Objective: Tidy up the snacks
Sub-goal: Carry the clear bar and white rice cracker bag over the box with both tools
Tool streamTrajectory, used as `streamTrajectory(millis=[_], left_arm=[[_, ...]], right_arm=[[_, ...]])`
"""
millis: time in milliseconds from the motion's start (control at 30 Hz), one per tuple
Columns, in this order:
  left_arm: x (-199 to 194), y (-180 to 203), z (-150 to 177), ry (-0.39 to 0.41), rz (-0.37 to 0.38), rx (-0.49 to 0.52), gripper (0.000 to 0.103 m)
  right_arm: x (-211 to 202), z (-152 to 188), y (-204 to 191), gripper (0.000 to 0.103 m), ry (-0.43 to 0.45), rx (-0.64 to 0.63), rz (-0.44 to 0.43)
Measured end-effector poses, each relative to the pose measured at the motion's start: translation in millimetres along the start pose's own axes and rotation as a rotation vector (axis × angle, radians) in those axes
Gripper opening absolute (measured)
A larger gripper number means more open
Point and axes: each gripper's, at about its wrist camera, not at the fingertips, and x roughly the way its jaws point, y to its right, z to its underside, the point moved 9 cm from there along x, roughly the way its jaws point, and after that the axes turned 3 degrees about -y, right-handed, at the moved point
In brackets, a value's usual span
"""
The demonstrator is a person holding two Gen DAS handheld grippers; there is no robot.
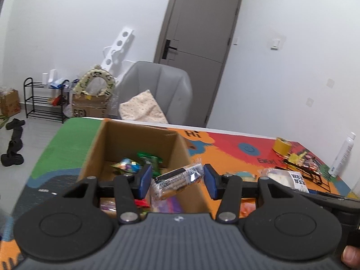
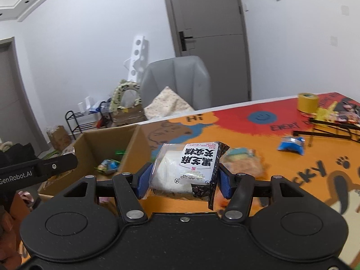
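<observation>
Cardboard box (image 1: 135, 148) sits open at centre of the left wrist view, on the colourful printed table mat (image 1: 225, 144). Inside, far end: one green wrapper (image 1: 149, 157) and one multicolour packet (image 1: 126, 164). Near end, partly hidden by the gripper: one red wrapper (image 1: 141, 202), one purple packet (image 1: 171, 202), maybe more, can't count under the linkage.

Left gripper (image 1: 176, 180): a clear-and-black wrapped bar (image 1: 177, 178) lies across the gap between the blue pads (image 1: 145, 180), over the box's near right rim. Bar reaches the left pad; the right end stops just short of the right pad. Can't tell if it's clamped or just resting.

Right gripper (image 2: 184, 177): clenched on a white rice-cake-style pack with black Chinese lettering (image 2: 186, 168), both blue pads pressed into its sides, centre of the right wrist view. Pack is off the table, just right of the box (image 2: 108, 144).

Loose on the mat in the right wrist view: one blue packet (image 2: 291, 145) at right, one orange-yellow clear-wrapped snack (image 2: 243, 160) just behind the held pack. One yellow tape roll (image 2: 307, 102) upper right, one black wire rack (image 2: 324, 130) with small colourful items beside it. One white bottle (image 1: 343, 155) at the right edge of the left wrist view.
</observation>
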Motion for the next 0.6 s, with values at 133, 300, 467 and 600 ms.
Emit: streamTrajectory(millis=[133, 300, 467, 600], left_arm=[[-4, -23, -5, -0.001, -0.029, -0.017, 0.049], [-7, -47, -13, 0.008, -0.05, -0.028, 0.049], [2, -63, -15, -0.004, -0.049, -0.053, 0.049], [13, -68, -15, -0.02, -0.033, -0.071, 0.05]], right_arm=[[9, -5, -22, 0.057, 0.001, -0.008, -0.03], [18, -9, -45, 0.057, 0.001, -0.029, -0.056], [25, -13, -62, 0.057, 0.0, -0.057, -0.069], [27, -17, -67, 0.057, -0.001, -0.069, -0.065]])
